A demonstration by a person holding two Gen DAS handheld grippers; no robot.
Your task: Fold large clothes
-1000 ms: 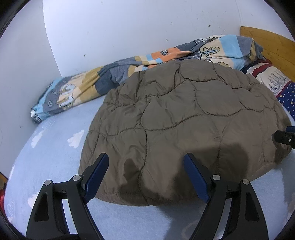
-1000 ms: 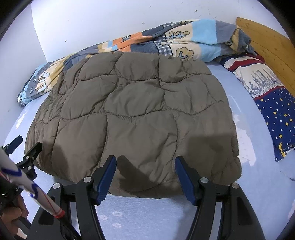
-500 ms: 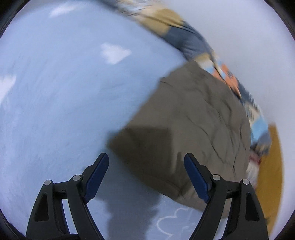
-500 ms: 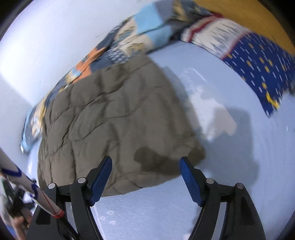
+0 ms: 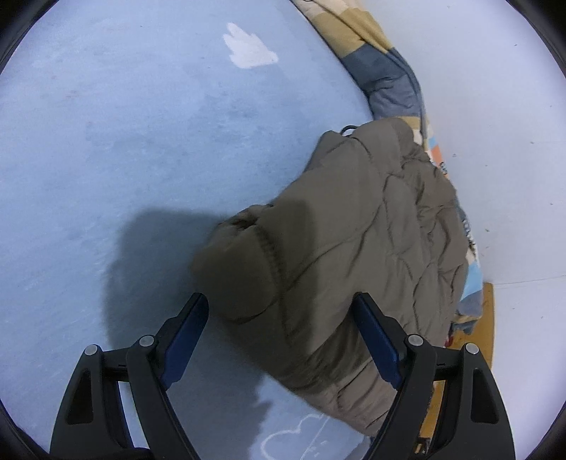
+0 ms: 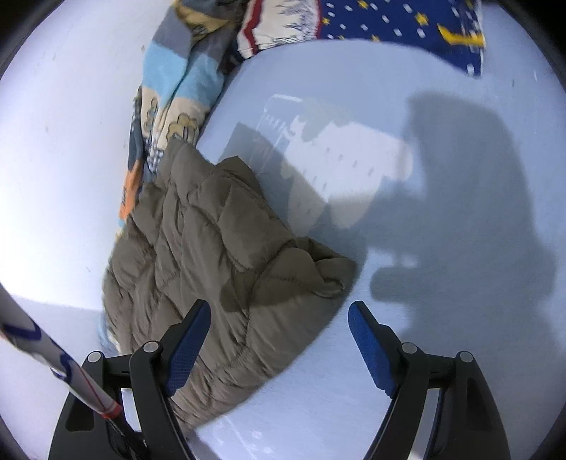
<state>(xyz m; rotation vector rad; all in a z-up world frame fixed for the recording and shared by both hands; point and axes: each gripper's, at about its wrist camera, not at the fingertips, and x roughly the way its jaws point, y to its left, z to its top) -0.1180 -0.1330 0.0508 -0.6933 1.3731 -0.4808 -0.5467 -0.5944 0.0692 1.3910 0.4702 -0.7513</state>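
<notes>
Two tools, left (image 5: pixel 279 329) and right (image 6: pixel 277 331), hang released as we face the folded jacket (image 5: pixel 346 254) on the bed (image 5: pixel 123 141); the right's jaws just widened. Blanket (image 6: pixel 173 102) and pillow (image 6: pixel 396 24) crowd behind.

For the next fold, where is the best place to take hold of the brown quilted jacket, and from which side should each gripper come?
Probably the two near corners. The quilted jacket lies flat on the bed sheet, so only its edges offer a lip. The left gripper, open, already straddles one corner; the right gripper, open, faces the other. Come in low from the open sheet side, one finger sliding under.
</notes>
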